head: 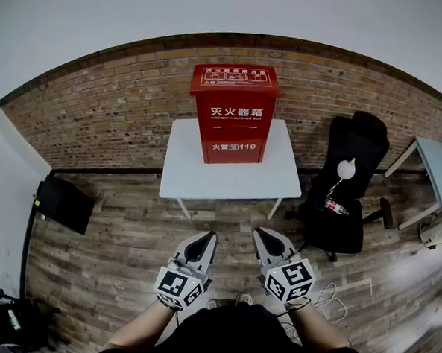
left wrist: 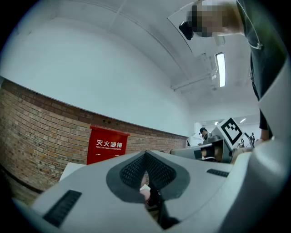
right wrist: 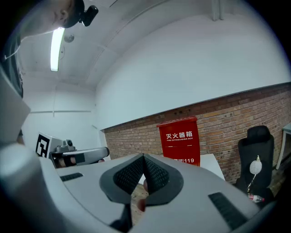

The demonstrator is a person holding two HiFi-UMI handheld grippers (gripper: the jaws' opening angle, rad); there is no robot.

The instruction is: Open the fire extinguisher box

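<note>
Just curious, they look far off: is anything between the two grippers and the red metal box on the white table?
Nothing visible. Only wooden floor and the bare front of the white table lie between the left gripper, the right gripper and the red metal box. The black chair stands to the right.

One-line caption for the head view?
Left gripper and right gripper, both shut and empty, face the closed red fire extinguisher box on a white table.

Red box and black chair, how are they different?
The red box stands up on the white table; the black chair stands on the wooden floor. The red box has white writing; the black chair has none, but holds a bottle. Both sit near the brick wall.
</note>
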